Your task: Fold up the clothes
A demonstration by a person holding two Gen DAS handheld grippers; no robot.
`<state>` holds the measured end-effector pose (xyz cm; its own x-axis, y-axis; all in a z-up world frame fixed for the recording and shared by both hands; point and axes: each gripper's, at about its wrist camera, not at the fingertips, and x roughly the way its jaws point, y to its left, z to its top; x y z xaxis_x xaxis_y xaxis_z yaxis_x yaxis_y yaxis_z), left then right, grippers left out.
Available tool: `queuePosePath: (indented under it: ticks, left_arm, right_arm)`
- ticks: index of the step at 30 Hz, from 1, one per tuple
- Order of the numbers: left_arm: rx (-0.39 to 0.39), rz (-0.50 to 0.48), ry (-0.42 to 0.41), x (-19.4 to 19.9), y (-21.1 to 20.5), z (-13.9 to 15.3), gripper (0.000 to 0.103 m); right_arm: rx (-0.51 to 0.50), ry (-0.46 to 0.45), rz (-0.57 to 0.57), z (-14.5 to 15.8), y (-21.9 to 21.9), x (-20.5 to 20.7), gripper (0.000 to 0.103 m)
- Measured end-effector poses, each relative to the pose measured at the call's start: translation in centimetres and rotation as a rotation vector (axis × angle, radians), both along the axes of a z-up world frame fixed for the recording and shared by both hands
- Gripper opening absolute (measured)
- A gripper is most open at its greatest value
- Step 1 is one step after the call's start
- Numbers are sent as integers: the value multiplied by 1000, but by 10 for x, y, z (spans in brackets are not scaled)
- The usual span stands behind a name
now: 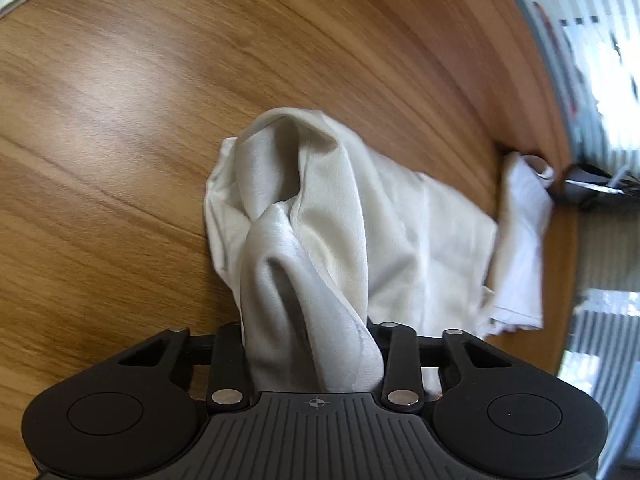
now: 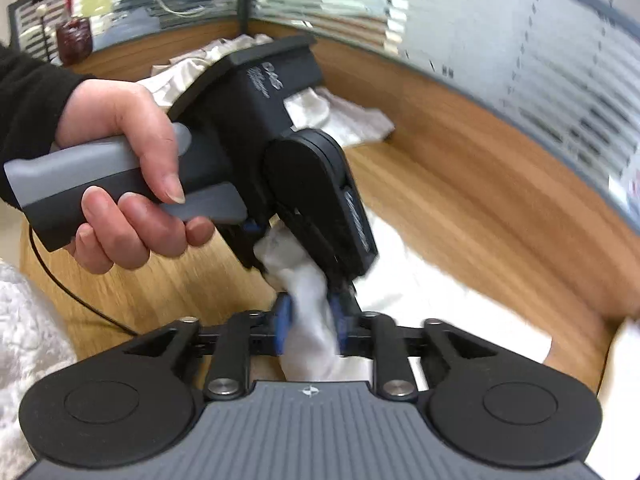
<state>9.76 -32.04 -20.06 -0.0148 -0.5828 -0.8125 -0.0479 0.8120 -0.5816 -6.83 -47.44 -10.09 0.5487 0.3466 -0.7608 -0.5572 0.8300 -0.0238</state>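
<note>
Black gripper (image 2: 310, 330), blue pads, ribbed grey deck, grey handle, black sleeve (image 2: 28, 96)

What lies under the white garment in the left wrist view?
Around the white garment only bare wooden table shows, and its spread part lies flat there. Whatever might sit beneath the bunched folds is covered.

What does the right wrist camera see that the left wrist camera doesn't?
Only the right wrist view shows the person's hand in a black sleeve holding the left gripper, a pile of other clothes behind it, and a red jar. Only the left wrist view shows the white cloth bunched up and trailing across a wide bare stretch of the wooden table. Both show that cloth, the table and the striped glass partition.
</note>
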Motion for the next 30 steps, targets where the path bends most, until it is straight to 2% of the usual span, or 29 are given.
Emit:
queuePosePath:
  ticks: [2,4,6,10,13,15,18,20,24,30]
  left_arm:
    - [27,6,-5,-4,5,-1,36]
    - [55,-5,-21,-8,8,1,35]
    - [82,-17,-37,-11,18,3,35]
    - [118,-19,-30,-17,48,5,35]
    - [167,-39,-36,-19,75,7,38]
    - [203,-59,-41,-19,90,9,41]
    - [222,-73,-37,-21,112,9,44]
    - [223,-65,-29,-23,123,8,47]
    - [216,-55,-39,-28,129,7,50]
    - [225,-80,-73,-30,115,5,53]
  right_arm:
    - [5,20,-41,1,-12,-1,43]
    - [13,38,-108,1,-33,-4,68]
    - [34,47,-190,1,-52,-8,78]
    - [95,100,-366,-3,-89,-20,90]
    - [196,195,-494,-16,-117,-28,93]
    - [293,284,-560,-31,-132,-31,100]
    - [450,400,-624,-59,-148,-36,101]
    - [511,457,-637,-80,-150,-32,101]
    - [532,502,-613,-100,-132,-19,101]
    - [513,520,-538,-97,-82,24,102]
